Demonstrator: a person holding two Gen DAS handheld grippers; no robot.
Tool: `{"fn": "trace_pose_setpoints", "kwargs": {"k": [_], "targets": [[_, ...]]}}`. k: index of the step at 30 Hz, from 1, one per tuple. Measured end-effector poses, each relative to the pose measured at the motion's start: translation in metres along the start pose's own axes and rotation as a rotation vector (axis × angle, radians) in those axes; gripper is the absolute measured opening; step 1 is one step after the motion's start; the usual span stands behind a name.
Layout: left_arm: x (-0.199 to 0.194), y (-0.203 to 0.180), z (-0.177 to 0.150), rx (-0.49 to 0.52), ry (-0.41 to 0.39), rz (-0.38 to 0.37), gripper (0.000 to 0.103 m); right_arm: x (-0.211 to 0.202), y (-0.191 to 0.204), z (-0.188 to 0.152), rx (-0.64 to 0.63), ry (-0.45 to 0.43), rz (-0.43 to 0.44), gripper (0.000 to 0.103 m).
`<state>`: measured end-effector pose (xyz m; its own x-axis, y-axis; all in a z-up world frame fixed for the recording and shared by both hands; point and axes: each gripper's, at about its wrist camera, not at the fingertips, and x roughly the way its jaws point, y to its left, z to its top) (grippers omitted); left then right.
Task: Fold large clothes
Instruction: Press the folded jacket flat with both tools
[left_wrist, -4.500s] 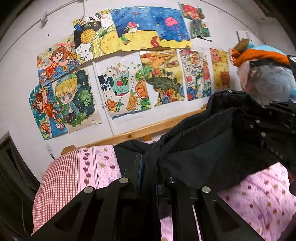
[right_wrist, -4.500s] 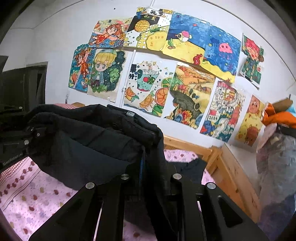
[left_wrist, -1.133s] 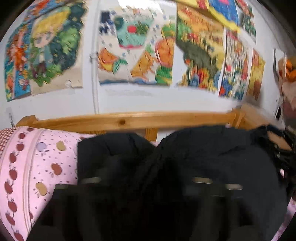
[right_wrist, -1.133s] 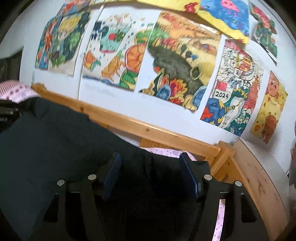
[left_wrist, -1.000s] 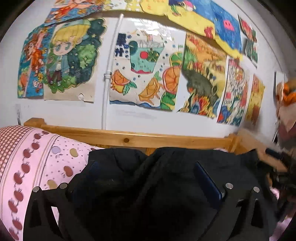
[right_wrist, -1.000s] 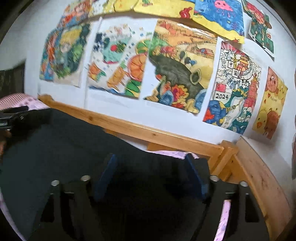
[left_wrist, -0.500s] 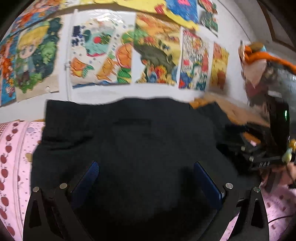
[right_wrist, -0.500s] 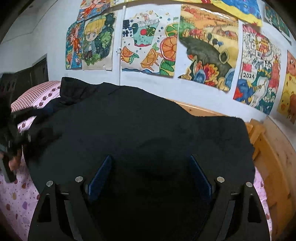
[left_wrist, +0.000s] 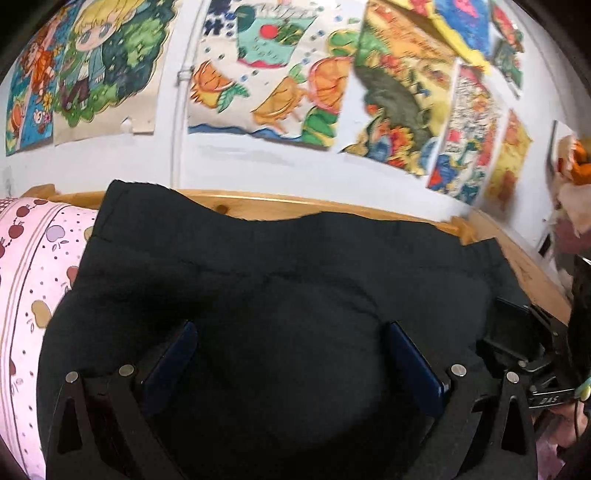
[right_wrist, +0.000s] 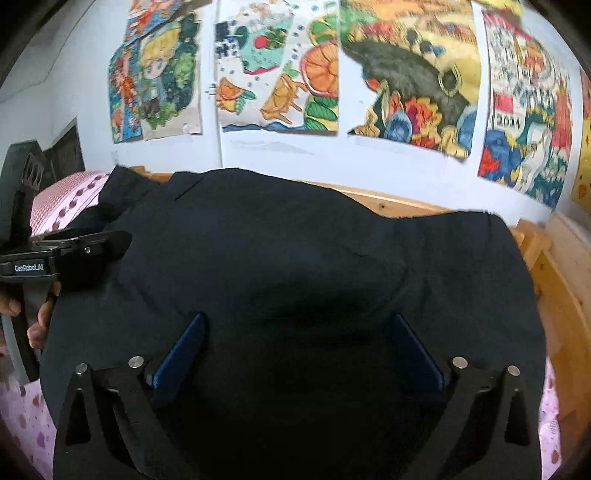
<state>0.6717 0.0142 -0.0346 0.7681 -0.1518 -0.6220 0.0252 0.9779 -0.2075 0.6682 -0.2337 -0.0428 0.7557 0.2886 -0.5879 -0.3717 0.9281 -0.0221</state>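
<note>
A large black garment (left_wrist: 280, 280) lies folded and spread flat on the pink bed; it also fills the right wrist view (right_wrist: 295, 266). My left gripper (left_wrist: 291, 347) is open and empty, its blue pads (left_wrist: 173, 350) wide apart just above the cloth. My right gripper (right_wrist: 299, 343) is open and empty too, with its pads (right_wrist: 413, 347) over the garment. The left gripper's body shows at the left of the right wrist view (right_wrist: 66, 251), and the right gripper's body at the right of the left wrist view (left_wrist: 532, 347).
A wooden bed rail (left_wrist: 258, 199) runs behind the garment, below a white wall with colourful drawings (left_wrist: 266, 74). A pink patterned pillow (left_wrist: 33, 258) lies at the left. Pink bedding (right_wrist: 22, 424) shows around the garment. The wooden rail turns along the right side (right_wrist: 561, 302).
Both grippers held the garment lifted, then let it go and opened. The garment now lies flat on the bed, and both grippers have drawn back over it.
</note>
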Motion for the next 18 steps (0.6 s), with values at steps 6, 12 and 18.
{"fn": "trace_pose_setpoints", "kwargs": {"k": [6,12,18], "targets": [[0.028,0.015,0.009,-0.04,0.032,0.022,0.103,0.029,-0.022,0.003,0.091,0.042,0.046,0.101],[0.053,0.011,0.001,0.008,0.046,0.045,0.103,0.055,-0.028,-0.009,0.134,0.077,0.108,0.102],[0.059,0.007,-0.005,0.037,0.016,0.05,0.103,0.066,-0.026,-0.019,0.134,0.067,0.114,0.102]]}}
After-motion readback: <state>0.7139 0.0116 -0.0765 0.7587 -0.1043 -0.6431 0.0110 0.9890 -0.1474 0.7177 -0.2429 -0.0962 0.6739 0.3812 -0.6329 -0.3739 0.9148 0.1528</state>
